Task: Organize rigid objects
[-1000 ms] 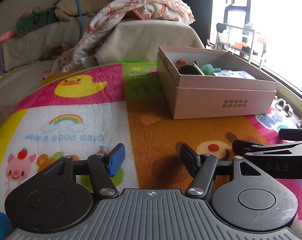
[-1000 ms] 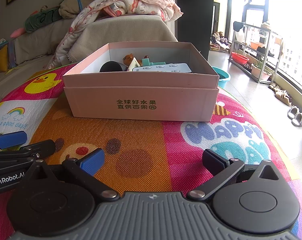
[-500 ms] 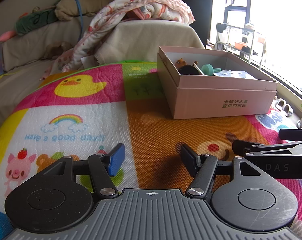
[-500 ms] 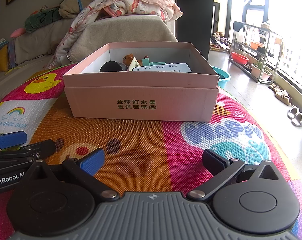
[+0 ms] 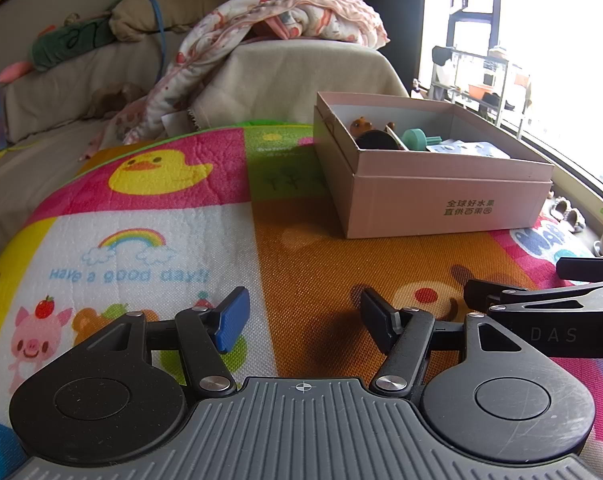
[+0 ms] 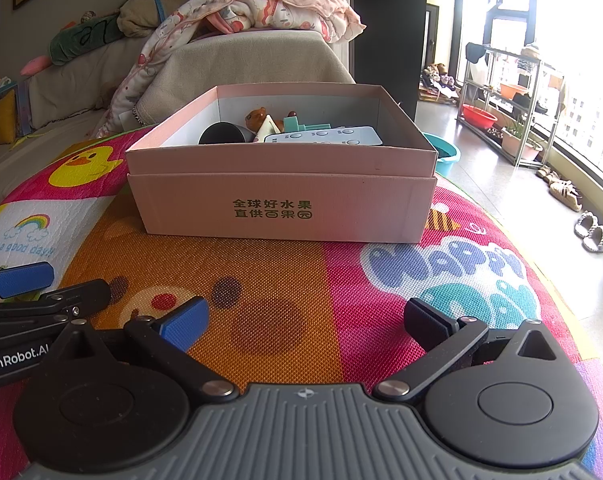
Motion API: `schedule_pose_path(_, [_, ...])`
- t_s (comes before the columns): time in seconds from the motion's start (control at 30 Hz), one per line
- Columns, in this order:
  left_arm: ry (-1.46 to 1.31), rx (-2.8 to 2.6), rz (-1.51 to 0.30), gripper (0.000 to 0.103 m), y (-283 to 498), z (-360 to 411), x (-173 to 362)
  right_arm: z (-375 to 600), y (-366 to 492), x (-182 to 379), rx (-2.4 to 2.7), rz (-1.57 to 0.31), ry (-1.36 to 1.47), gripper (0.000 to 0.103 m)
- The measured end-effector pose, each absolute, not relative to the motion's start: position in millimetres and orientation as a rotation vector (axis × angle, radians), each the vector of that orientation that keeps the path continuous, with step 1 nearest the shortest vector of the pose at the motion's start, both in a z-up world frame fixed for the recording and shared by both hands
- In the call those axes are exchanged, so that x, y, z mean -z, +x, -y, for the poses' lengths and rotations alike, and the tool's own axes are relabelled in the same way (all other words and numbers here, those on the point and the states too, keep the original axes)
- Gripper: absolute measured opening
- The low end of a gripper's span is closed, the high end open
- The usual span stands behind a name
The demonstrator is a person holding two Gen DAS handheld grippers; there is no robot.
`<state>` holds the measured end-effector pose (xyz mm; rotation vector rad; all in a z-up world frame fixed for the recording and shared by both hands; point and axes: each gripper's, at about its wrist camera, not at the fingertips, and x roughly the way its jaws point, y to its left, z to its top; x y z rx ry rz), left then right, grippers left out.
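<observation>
Both unmoved since before, left gripper (image 5: 303, 314) apart and empty, right gripper (image 6: 307, 320) likewise, pink box (image 6: 281, 196) unshifted.

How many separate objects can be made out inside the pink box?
5, possibly more hidden below the wall of the pink box: a black cup at left, a brown bear figure, a cream wedge, a teal toy behind, and a white remote at right.
</observation>
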<state>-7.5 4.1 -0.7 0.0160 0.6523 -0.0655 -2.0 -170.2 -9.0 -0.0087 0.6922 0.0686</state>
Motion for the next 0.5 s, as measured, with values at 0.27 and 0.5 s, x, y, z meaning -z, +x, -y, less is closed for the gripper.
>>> schedule_pose_path(0.27, [0.016, 0.065, -0.652, 0.068, -7.5, -3.7, 0.7, 170.0, -1.9, 9.0, -0.069, -0.692, -0.008, 0.103])
schedule_pose_path(0.5, [0.016, 0.065, -0.652, 0.068, -7.4, -4.3, 0.8, 170.0, -1.8, 9.1, -0.069, -0.692, -0.009, 0.103])
